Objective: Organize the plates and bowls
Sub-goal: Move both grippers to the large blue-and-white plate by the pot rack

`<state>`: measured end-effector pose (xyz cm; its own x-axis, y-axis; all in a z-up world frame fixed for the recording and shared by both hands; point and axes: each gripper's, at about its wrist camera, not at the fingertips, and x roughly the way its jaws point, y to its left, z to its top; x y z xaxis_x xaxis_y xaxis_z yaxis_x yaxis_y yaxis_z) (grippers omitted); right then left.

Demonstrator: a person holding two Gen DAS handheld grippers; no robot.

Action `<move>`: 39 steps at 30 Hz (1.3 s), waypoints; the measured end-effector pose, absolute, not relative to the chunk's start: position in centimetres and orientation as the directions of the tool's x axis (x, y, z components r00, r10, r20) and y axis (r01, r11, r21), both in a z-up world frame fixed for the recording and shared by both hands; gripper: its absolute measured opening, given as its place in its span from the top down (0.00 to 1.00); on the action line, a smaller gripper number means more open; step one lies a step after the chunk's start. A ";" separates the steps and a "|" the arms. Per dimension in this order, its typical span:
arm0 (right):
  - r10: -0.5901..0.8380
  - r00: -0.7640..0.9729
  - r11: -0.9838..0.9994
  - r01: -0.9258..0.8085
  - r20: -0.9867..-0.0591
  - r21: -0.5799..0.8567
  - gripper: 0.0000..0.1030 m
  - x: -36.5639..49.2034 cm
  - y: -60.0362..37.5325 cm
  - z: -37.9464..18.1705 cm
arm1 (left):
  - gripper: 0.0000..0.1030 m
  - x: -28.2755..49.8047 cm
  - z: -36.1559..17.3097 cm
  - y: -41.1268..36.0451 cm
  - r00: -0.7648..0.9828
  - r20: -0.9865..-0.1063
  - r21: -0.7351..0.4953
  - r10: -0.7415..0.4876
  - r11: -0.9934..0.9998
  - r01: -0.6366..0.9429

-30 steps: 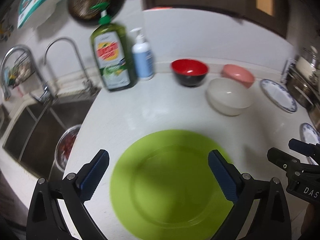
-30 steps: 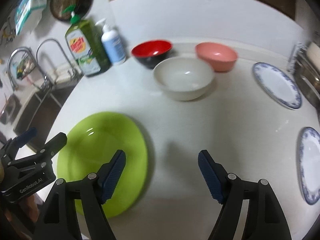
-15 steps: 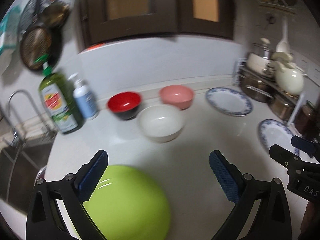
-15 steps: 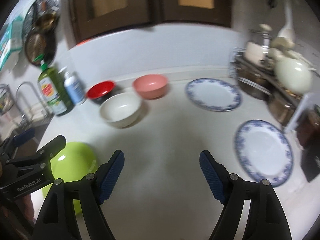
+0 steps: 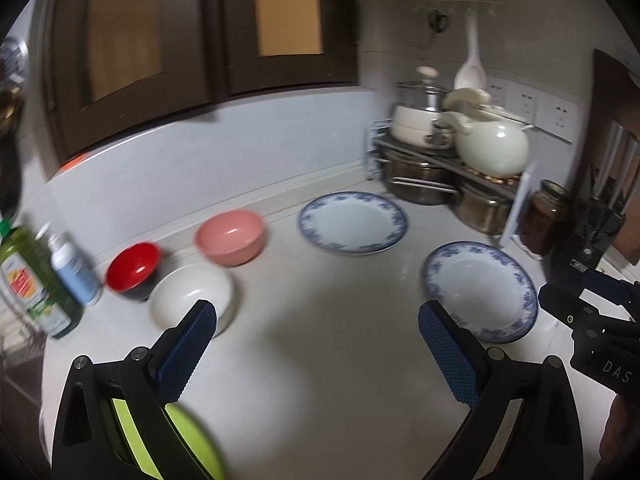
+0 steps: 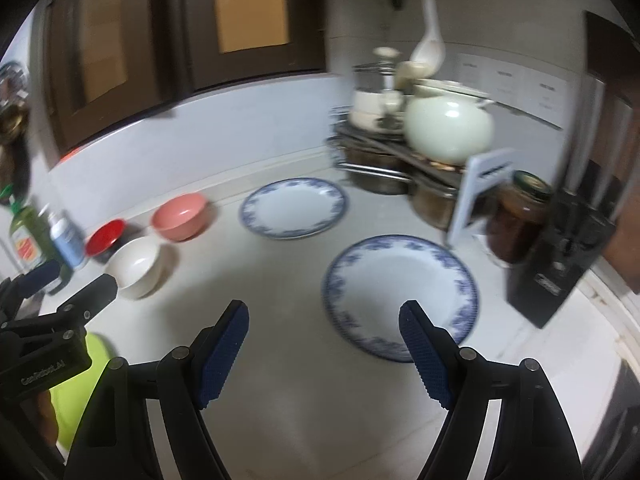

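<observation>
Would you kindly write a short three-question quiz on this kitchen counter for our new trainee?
1. True or false: the right gripper holds a plate.
2. How many bowls stand on the counter?
3. Which bowl is nearest the soap bottle: A pink bowl, B red bowl, C white bowl?

Key: 1 false, it is open and empty. 2 three. 3 B.

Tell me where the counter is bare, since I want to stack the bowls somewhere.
The widest bare patch is mid-counter, bordered by the white bowl, the near blue-rimmed plate and the green plate. It is crowded around the pot rack and jar, and by the bottles.
</observation>
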<state>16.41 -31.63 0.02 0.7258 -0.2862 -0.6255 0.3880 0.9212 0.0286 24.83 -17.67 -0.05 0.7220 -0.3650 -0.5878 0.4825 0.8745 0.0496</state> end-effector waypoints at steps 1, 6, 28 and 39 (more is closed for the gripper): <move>-0.300 0.722 0.914 0.404 -0.623 0.028 0.24 16.2 -32.3 0.1 | 0.00 25.0 0.0 -18.5 0.716 -0.588 0.050 -0.376 0.867 0.496; -0.358 0.701 0.877 0.480 -0.617 0.035 0.24 15.6 -35.7 0.2 | 0.00 26.0 -0.2 -22.4 0.686 -0.603 0.048 -0.406 0.841 0.540; -0.416 0.488 0.738 0.675 -0.767 0.030 0.24 18.1 -48.7 -7.4 | 0.01 32.1 -8.5 -36.5 0.509 -0.772 0.065 -0.380 0.751 0.657; -0.369 0.429 0.709 0.704 -0.824 0.049 0.24 19.8 -51.2 -11.4 | 0.08 34.2 -12.0 -39.4 0.434 -0.830 0.047 -0.349 0.732 0.679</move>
<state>19.78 -51.18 -11.38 0.4291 -0.3695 -0.8242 0.7036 0.7089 0.0485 34.24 -39.44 -12.04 0.4343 -0.3490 -0.8304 0.6792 0.7325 0.0473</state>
